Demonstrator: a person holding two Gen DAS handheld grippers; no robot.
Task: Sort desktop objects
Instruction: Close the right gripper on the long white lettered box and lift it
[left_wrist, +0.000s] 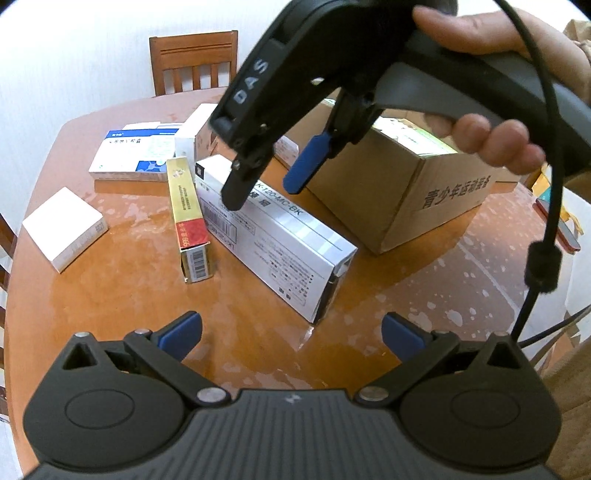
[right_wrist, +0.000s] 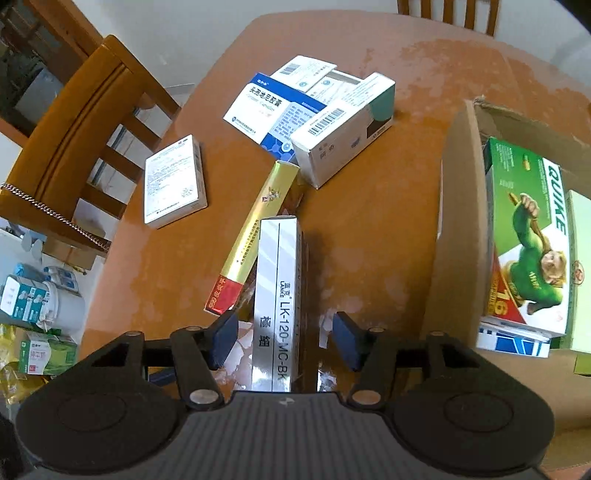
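Observation:
A long silver box marked LK-120-MC-BK lies on the wooden table. My right gripper, held by a hand, hovers over the box's far end. Its blue pads straddle the box with a gap on each side, so it is open. A gold and red box leans alongside the silver one. To the right stands an open cardboard carton with a green box inside. My left gripper is open and empty above bare table, nearer than the silver box.
A flat white box lies at the table's left. A blue and white medicine box and a white and teal box are piled behind. Wooden chairs flank the table. A black cable hangs at right.

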